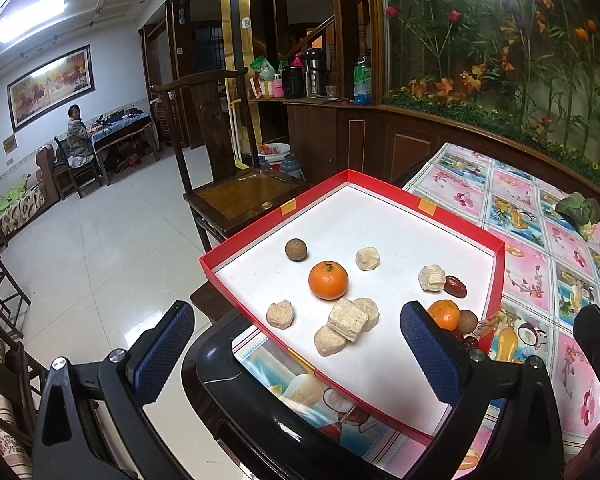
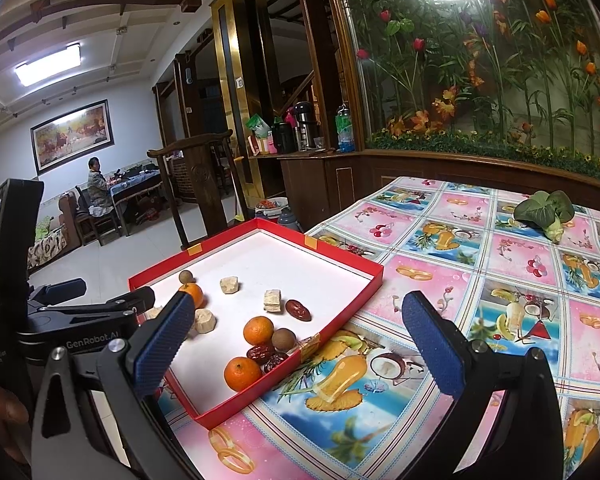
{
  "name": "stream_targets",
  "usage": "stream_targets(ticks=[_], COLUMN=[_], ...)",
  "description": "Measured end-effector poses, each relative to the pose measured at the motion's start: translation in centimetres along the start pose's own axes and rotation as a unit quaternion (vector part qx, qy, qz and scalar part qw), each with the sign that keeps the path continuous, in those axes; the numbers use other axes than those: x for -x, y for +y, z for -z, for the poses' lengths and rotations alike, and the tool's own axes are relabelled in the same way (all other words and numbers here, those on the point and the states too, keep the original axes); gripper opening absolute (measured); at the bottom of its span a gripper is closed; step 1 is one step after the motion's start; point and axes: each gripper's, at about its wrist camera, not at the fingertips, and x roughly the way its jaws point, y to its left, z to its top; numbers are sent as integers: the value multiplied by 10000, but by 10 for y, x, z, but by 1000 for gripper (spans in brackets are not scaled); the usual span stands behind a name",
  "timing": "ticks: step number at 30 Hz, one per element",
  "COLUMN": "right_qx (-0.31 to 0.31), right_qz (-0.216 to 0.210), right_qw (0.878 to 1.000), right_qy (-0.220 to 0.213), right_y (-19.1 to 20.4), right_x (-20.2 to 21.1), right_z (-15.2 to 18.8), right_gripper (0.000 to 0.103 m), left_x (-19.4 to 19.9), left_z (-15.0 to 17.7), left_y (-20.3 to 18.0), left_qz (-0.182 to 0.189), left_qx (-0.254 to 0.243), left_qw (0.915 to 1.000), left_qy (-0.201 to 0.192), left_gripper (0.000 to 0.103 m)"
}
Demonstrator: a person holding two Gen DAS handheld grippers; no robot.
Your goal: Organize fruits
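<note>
Left wrist view: left gripper [image 1: 296, 344] gapes wide, empty, over the shallow red cardboard tray w/ white floor [image 1: 496, 280]; the loose round orange mandarin [image 1: 328, 280] could roll if nudged.

Right wrist view: right gripper [image 2: 296, 344] also wide open & empty, above the tray's near corner, where mandarins, dark red dates [image 2: 269, 357] & a brown longan [image 2: 283, 339] crowd together — a grab there likely bumps neighbours.

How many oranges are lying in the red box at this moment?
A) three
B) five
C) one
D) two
A: the right wrist view shows three oranges in the red box: one near the far left corner, one in the middle of the fruit cluster, and one nearest the camera by the box's right wall.
</note>
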Motion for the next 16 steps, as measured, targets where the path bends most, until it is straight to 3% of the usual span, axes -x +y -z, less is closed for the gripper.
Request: stream_targets(ticks=[5,16], right_qx=[9,4], right_qz=[9,-9], right_qw=[10000,10000], right_qy=[5,47], right_y=[0,1], right_x=[0,-4], right_z=[0,4], right_gripper=[103,103], left_x=[-1,10], left_z=[0,-3], left_y=[0,0], left_qz=[15,6], left_qx=[10,-13], left_qw=[10000,9987], left_qy=[-35,-508], left_gripper=[103,103])
